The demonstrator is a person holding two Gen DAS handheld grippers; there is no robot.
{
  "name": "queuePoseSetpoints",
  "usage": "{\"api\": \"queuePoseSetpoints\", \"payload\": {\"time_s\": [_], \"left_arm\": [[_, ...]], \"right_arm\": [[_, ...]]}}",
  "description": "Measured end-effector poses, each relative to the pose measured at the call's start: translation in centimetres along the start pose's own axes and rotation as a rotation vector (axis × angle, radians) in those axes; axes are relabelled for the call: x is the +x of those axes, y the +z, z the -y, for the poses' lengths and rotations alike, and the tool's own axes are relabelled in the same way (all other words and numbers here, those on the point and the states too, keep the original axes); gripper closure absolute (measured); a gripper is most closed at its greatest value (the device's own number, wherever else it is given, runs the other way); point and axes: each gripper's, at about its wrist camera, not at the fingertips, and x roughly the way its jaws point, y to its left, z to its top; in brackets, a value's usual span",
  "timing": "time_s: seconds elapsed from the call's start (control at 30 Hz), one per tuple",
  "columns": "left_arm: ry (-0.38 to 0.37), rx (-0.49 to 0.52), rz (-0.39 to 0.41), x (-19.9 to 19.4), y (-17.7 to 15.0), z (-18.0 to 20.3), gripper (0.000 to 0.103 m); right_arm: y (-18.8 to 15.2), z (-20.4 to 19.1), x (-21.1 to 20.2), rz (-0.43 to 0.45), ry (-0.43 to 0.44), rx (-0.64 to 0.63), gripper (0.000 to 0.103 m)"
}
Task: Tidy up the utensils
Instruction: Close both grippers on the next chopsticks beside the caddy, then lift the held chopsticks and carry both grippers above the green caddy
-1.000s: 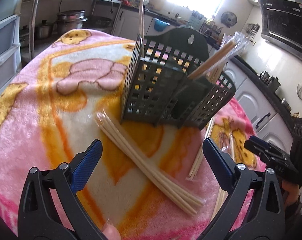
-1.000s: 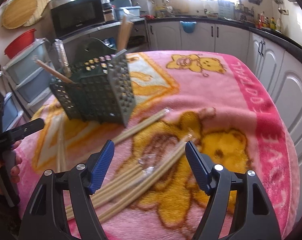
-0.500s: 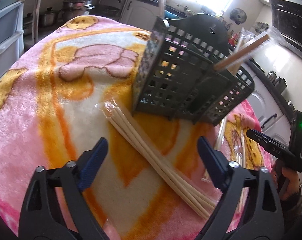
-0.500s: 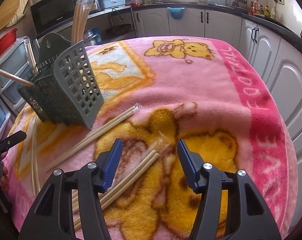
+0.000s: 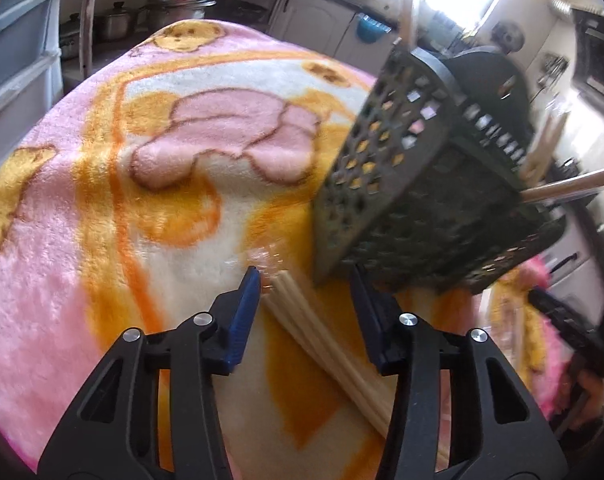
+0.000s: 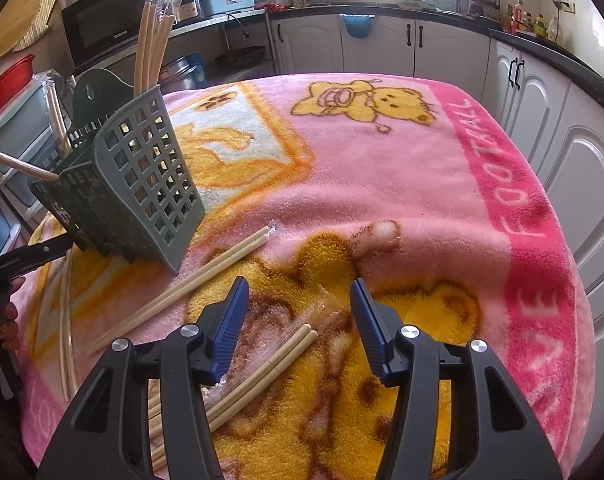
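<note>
Left gripper (image 5: 305, 276) has just been narrowing around the wrapped chopsticks (image 5: 302, 312) just beside the holder (image 5: 414, 200), pads not yet pressing; best to centre the bundle first. Right gripper (image 6: 297, 292) half-open over another pair (image 6: 269, 364), also closing

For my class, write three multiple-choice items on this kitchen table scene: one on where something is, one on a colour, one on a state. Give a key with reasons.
1. Where do the wrapped chopsticks nearest the right hand-held gripper lie?
A. on the blanket
B. in the holder
C. on the counter

2. What colour is the utensil holder?
A. red
B. white
C. grey-green

3. How does the left hand-held gripper stand?
A. shut on the holder
B. part open around a chopstick bundle
C. shut on nothing

Key: A, they rest flat on the pink blanket; C, its latticed walls are grey-green; B, the chopstick bundle lies between jaws that have just been closing, with gaps still showing.
</note>
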Motion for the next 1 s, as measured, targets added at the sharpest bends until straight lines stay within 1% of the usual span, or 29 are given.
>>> {"api": "queuePoseSetpoints", "payload": {"time_s": [0.03, 0.1, 0.2, 0.23, 0.27, 0.33, 0.47, 0.57, 0.7, 0.77, 0.8, 0.87, 1.0], "left_arm": [[0.009, 0.003, -0.003, 0.1, 0.0, 0.0, 0.068], [0.019, 0.013, -0.004, 0.1, -0.2, 0.0, 0.069], [0.013, 0.01, -0.005, 0.0, -0.5, -0.2, 0.075], [0.016, 0.008, -0.003, -0.1, -0.6, -0.3, 0.083], [0.022, 0.002, 0.002, -0.2, -0.6, -0.6, 0.088], [-0.012, -0.032, -0.001, -0.3, -0.7, -1.3, 0.089], [-0.042, -0.069, 0.006, -0.7, -0.7, -2.2, 0.091], [-0.056, -0.088, 0.021, -1.2, -0.7, -2.6, 0.093], [-0.076, -0.106, 0.048, -2.0, -0.2, -3.3, 0.094], [-0.078, -0.112, 0.061, -2.7, -0.1, -3.4, 0.095], [-0.082, -0.115, 0.068, -3.0, 0.0, -3.4, 0.095], [-0.085, -0.118, 0.077, -3.3, 0.2, -3.6, 0.096], [-0.1, -0.121, 0.097, -4.3, 0.5, -3.5, 0.096]], "right_arm": [[0.0, 0.0, 0.0, 0.0, -0.001, 0.0, 0.052], [0.0, 0.0, 0.0, -0.002, -0.001, 0.001, 0.052], [0.1, 0.0, 0.2, -0.006, 0.001, 0.0, 0.053], [0.1, 0.0, 0.3, -0.009, 0.007, 0.001, 0.055], [0.1, 0.1, 0.4, -0.015, 0.017, 0.004, 0.056], [0.0, 0.2, 0.6, -0.029, 0.032, 0.011, 0.06], [-0.1, 0.4, 1.2, -0.059, 0.049, 0.024, 0.062], [-0.1, 0.6, 1.7, -0.072, 0.059, 0.032, 0.066], [0.1, 1.0, 2.3, -0.08, 0.054, 0.053, 0.068], [0.2, 1.2, 2.6, -0.09, 0.043, 0.059, 0.07], [0.3, 1.3, 2.7, -0.094, 0.044, 0.063, 0.075], [0.4, 1.5, 3.1, -0.105, 0.057, 0.067, 0.079], [0.6, 1.8, 3.3, -0.115, 0.079, 0.072, 0.097]]}}
